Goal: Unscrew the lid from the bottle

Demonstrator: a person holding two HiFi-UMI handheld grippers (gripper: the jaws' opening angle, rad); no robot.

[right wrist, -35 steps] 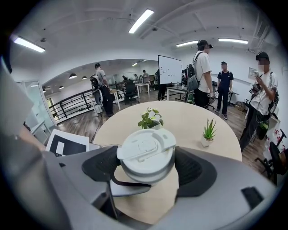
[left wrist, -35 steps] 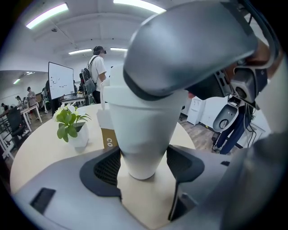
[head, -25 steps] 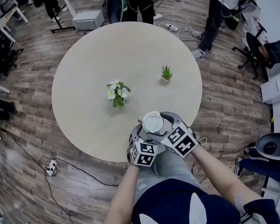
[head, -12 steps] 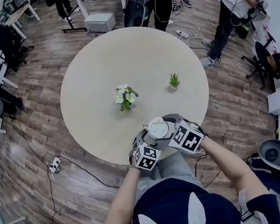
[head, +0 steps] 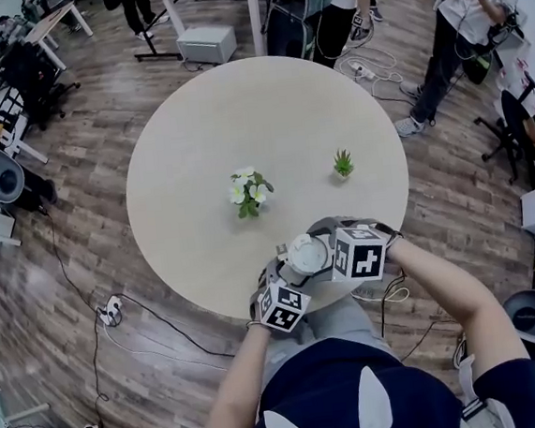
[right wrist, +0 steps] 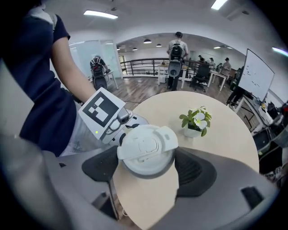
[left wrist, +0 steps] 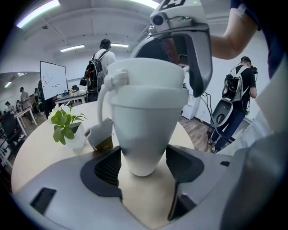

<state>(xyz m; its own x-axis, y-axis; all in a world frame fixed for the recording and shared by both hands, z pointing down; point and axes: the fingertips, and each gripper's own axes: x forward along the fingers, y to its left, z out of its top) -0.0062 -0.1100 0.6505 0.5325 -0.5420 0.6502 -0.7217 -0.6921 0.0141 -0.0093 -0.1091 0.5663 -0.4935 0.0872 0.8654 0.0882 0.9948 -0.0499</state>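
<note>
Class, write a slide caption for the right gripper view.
Right gripper clamps the white lid over a round table.

The bottle (left wrist: 144,130) and its lid (right wrist: 146,146) are plain white. The left gripper (left wrist: 143,168) and right gripper (right wrist: 146,168) are light grey with black, finely ridged pads (left wrist: 105,173), and each carries a marker cube (head: 360,251) of black-and-white squares. The round table (head: 239,117) is pale beige over a floor (head: 90,225) of grey-brown wood planks. The potted plant (head: 249,190) has white flowers and green leaves, the smaller plant (head: 343,163) is bright green, and the person's shirt (head: 332,390) is dark navy with a white print.
</note>
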